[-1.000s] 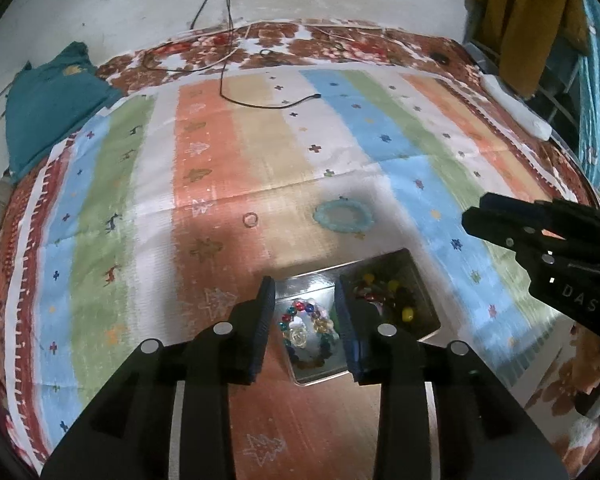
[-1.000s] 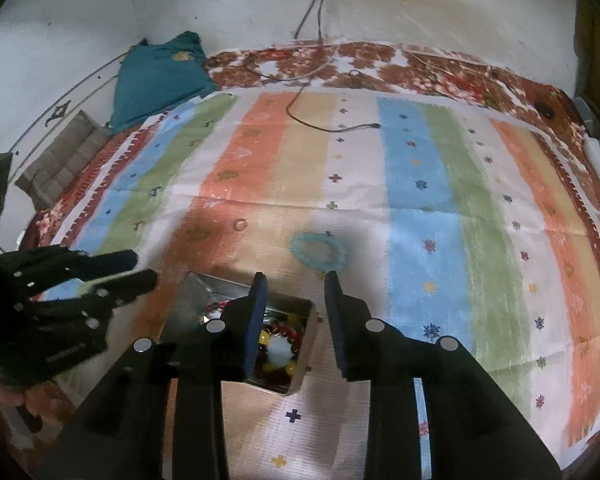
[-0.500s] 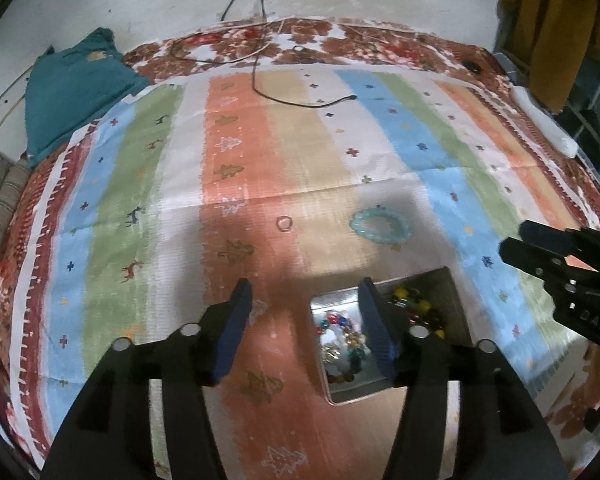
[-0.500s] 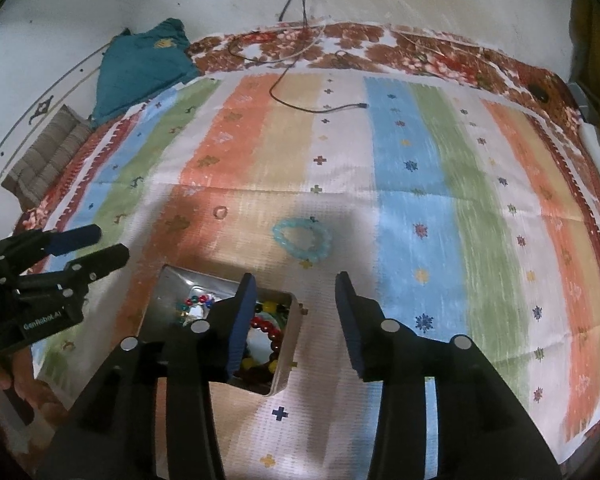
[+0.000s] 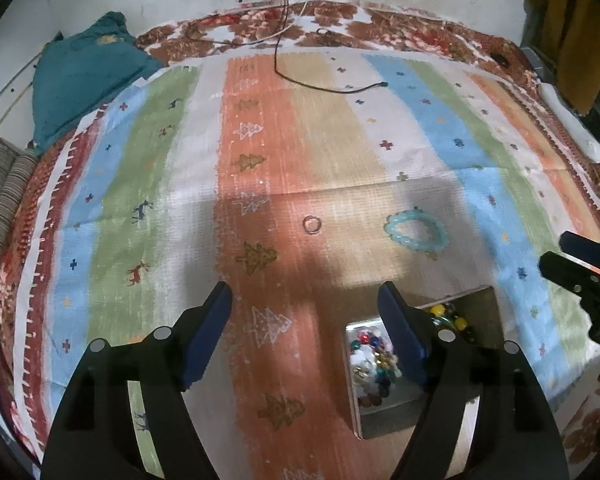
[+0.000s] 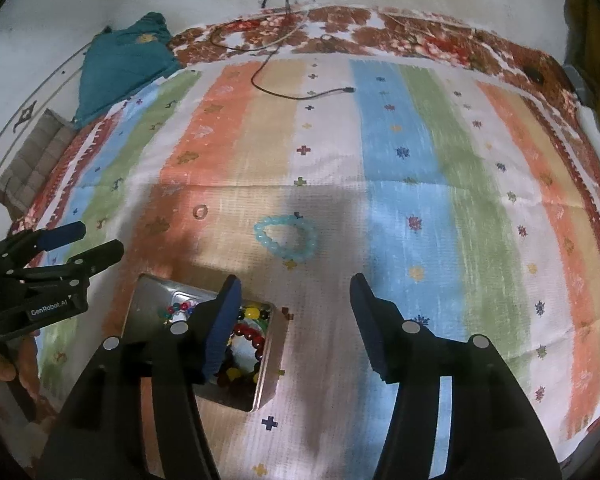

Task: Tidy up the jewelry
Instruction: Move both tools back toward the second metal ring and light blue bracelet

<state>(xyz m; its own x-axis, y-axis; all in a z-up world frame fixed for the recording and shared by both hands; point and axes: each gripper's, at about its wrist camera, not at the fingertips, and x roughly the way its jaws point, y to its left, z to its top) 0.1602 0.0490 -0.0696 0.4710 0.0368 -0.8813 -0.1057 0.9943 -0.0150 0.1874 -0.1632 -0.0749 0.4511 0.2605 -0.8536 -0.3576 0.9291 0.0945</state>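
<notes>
Both the left tongs (image 5: pixel 305 316) and the right tongs (image 6: pixel 296 304) gape wide, empty. Beyond the metal tin (image 6: pixel 150 292) of beads lie the turquoise bracelet (image 6: pixel 285 238) and small ring (image 6: pixel 200 211), on the striped cloth (image 6: pixel 400 200).

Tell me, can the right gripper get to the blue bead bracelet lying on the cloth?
Probably yes. The right gripper is open and empty, and the blue bead bracelet lies just ahead of it on the striped cloth with nothing between. The metal tin sits off to its left.
</notes>
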